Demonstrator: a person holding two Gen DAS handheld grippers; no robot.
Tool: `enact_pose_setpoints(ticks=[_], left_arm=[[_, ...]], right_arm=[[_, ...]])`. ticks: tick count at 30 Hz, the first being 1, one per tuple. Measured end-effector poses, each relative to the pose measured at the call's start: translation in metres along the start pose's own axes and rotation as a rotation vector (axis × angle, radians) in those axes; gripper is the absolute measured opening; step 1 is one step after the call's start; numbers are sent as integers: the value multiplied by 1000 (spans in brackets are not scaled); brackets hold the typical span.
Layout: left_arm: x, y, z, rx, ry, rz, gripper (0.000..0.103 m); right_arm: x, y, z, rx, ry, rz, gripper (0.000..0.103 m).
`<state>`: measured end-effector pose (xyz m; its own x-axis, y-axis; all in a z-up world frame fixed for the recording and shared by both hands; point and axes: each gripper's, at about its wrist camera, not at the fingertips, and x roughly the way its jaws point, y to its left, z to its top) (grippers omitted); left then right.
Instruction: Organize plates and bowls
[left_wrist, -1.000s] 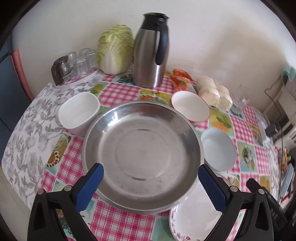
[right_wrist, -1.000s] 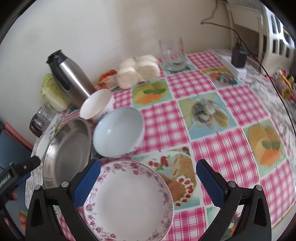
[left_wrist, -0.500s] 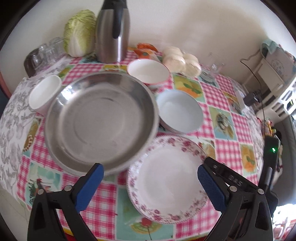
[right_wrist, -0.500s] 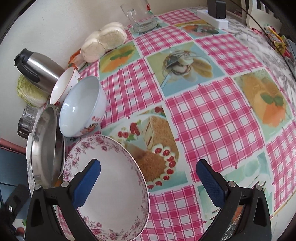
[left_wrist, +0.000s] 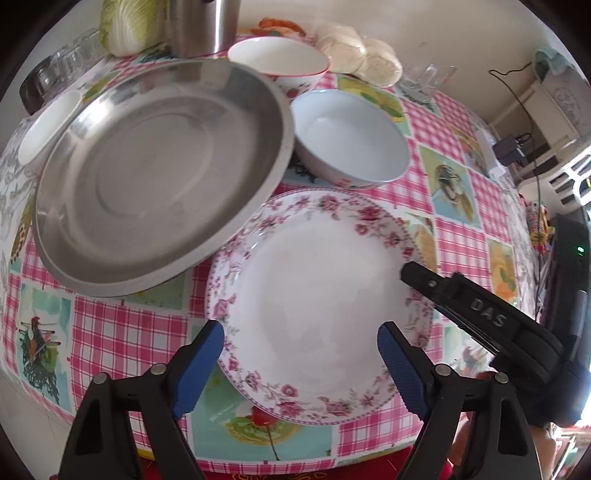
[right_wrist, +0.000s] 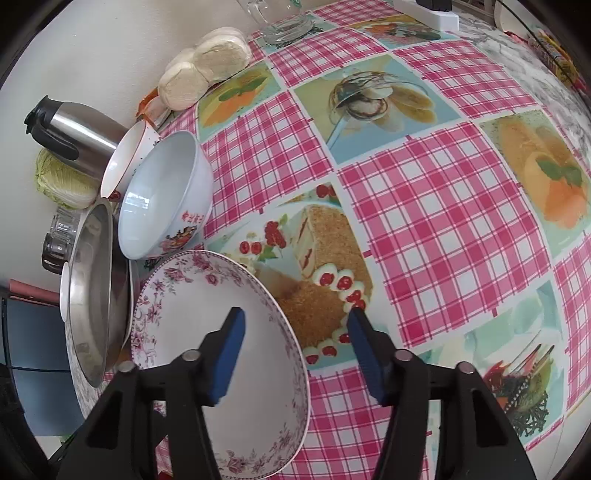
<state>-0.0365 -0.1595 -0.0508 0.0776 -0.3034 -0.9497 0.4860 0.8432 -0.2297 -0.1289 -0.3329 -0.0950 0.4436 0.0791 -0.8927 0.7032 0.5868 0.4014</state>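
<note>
Floral plate (left_wrist: 317, 299) — rim straddled by right tool (right_wrist: 295, 350) (jaws apart)

Both grippers look like the same build. The left gripper (left_wrist: 301, 347) has two matte black plastic arms shaped like open triangular frames, each with a couple of round silver pivot screws, ending in blue ribbed rubber pads (left_wrist: 201, 363). The right gripper (right_wrist: 295, 350) is identical: black frames, silver screws, blue textured pads (right_wrist: 229, 354). Seen from the left wrist camera, the right gripper's black finger has "DAS" moulded into its side, and the black body behind it shows a small green light.
</note>
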Motion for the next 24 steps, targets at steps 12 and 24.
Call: enact_pose_setpoints(ticks=[12, 24], left_arm=[[12, 21, -2, -79, 38, -1, 56], [-8, 33, -4, -117, -10, 8, 54]], right_arm=[[3, 5, -2, -32, 3, 18, 17], [7, 0, 1, -7, 10, 47, 17]])
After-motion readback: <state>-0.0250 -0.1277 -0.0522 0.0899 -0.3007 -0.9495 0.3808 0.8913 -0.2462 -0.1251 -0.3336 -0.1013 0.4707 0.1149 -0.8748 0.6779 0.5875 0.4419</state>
